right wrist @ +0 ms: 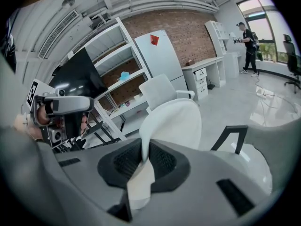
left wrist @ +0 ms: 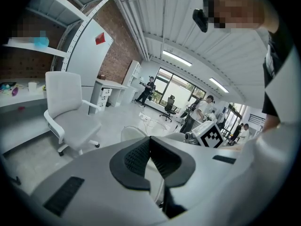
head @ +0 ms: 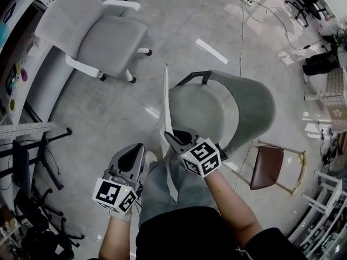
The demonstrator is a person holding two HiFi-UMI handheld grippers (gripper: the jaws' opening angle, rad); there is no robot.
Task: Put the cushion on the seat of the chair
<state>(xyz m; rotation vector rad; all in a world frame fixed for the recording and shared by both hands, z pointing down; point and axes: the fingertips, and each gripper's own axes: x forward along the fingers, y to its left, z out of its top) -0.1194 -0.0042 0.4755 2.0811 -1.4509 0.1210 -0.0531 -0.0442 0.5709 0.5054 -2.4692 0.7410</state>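
Right gripper [head: 172, 138] grips one cushion [right wrist: 171, 121] by one grey-green chair [head: 255, 107]

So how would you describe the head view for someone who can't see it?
Seen from above, a person's right gripper pinches a thin white cushion, held on edge over the seat of a grey-green chair. The left gripper is at the lower left, beside it. A pale grey office chair stands further off on the floor.

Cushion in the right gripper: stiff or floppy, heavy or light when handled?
Probably fairly stiff: the cushion stands upright from one edge pinch in the right gripper with little droop. Likely light: one gripper carries it. Thin in the head view, so it may flop flat onto the chair seat when released.
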